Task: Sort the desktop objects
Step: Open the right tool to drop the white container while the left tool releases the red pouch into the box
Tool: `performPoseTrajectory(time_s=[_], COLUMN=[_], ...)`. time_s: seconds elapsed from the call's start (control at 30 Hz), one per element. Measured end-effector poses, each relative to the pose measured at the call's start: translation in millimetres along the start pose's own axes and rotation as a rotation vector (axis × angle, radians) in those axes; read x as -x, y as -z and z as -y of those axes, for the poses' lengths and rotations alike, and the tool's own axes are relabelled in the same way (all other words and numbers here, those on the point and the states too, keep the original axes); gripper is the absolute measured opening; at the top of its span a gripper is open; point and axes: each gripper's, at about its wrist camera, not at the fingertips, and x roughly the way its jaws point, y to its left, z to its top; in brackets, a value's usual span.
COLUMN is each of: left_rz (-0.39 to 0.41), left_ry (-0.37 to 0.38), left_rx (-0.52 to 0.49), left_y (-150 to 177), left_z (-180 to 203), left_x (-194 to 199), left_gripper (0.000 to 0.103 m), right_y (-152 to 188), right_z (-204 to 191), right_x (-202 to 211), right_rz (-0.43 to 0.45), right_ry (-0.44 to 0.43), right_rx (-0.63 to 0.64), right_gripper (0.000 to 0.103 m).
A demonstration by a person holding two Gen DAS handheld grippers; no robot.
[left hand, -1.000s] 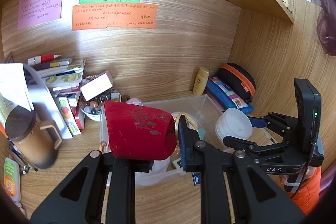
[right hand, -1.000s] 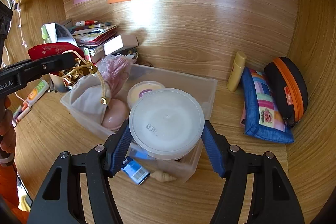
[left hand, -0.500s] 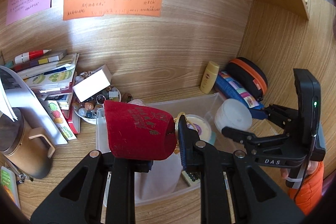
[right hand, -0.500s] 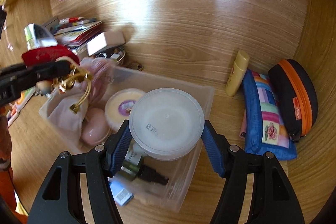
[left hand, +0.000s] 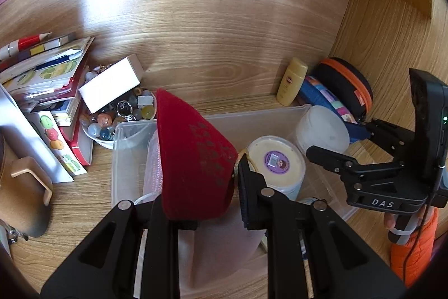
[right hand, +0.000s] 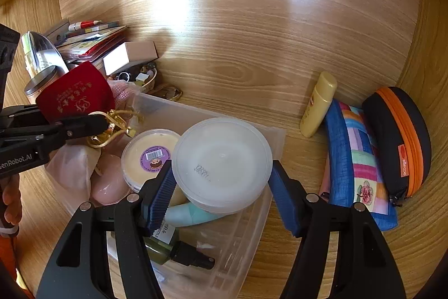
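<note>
The right hand-held gripper (right hand: 221,195) grasps a round frosted plastic tub (right hand: 222,163) by its sides, its blue pads (right hand: 158,201) pressed against a smooth, curved wall, and holds it above the right end of the clear plastic bin (right hand: 260,217). The contact looks narrow, so the tub could slip or rotate out of the pads if the person tilts the tool or eases the squeeze too early. Directly beneath it lie a cream-coloured round container (right hand: 149,156), a teal item (right hand: 190,215) and a dark green bottle (right hand: 179,251); a tub set on these would sit crooked and might roll over the low bin wall onto the desk (right hand: 322,257).

The left hand-held gripper (left hand: 196,195) is clenched on a red velvet pouch (left hand: 193,156) over the left part of the same bin. Its gold drawstring (right hand: 112,128) dangles loose and could snag on the bin rim or on the pale cloth bag (right hand: 72,167) below. The two tools work close together over one bin, so they may knock each other. Just beyond the bin's far left corner a bowl of beads (left hand: 117,119) stands where a careless swing could tip it
</note>
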Motion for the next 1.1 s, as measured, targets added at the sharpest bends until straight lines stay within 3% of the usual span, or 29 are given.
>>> performPoseTrajectory(time_s=[0.57, 0.77, 0.93, 1.1], left_rz=[-0.031, 0.002, 0.039, 0.058], left_ry=[-0.015, 0.003, -0.030, -0.062], left_rx=[0.000, -0.002, -0.035, -0.049], left_y=[-2, -4, -6, -5], left_z=[-8, -4, 4, 7], left_x=[-17, -3, 10, 21], left_gripper=[0.024, 0.043, 0.059, 0.069], right_y=[1, 0, -2, -3], right_z=[4, 4, 1, -4], right_x=[-1, 1, 11, 24], right_rz=[0.038, 0.033, 0.048, 0.070], right_ry=[-0.022, -0.031, -0.014, -0.004], right_rx=[-0.025, -0.028, -0.018, -0.010], right_gripper=[0.065, 0.065, 0.071, 0.076])
